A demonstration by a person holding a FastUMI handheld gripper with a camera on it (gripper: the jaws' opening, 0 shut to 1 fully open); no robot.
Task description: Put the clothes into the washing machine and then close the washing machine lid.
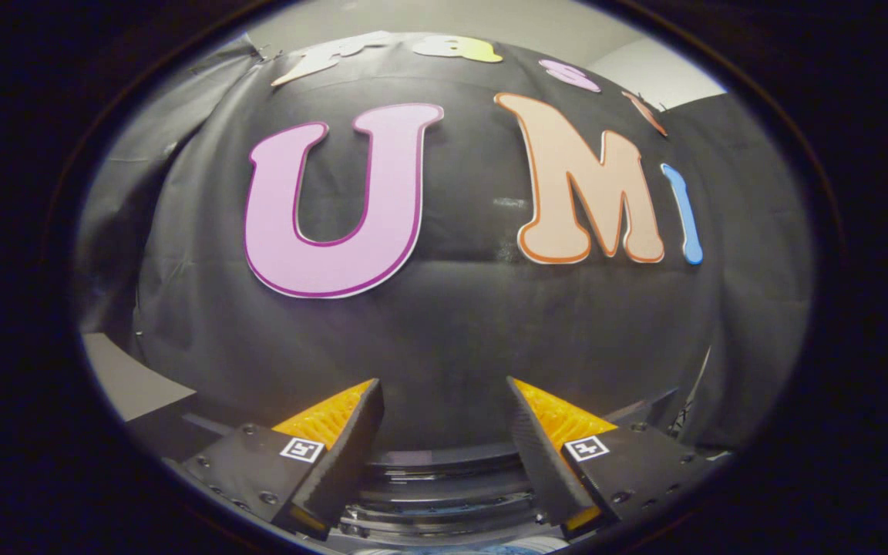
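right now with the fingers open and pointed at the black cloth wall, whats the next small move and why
Probably tilt the gripper downward. Its fingers stand open with nothing between them, aimed at the black cloth wall beyond. No clothes lie ahead of them; a curved dark rim, perhaps the washing machine's opening, sits just below the fingers, so looking down should bring the work into sight.

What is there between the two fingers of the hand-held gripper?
Nothing: the open hand-held gripper holds nothing. Through the gap, the gripper view shows the black cloth wall beyond.
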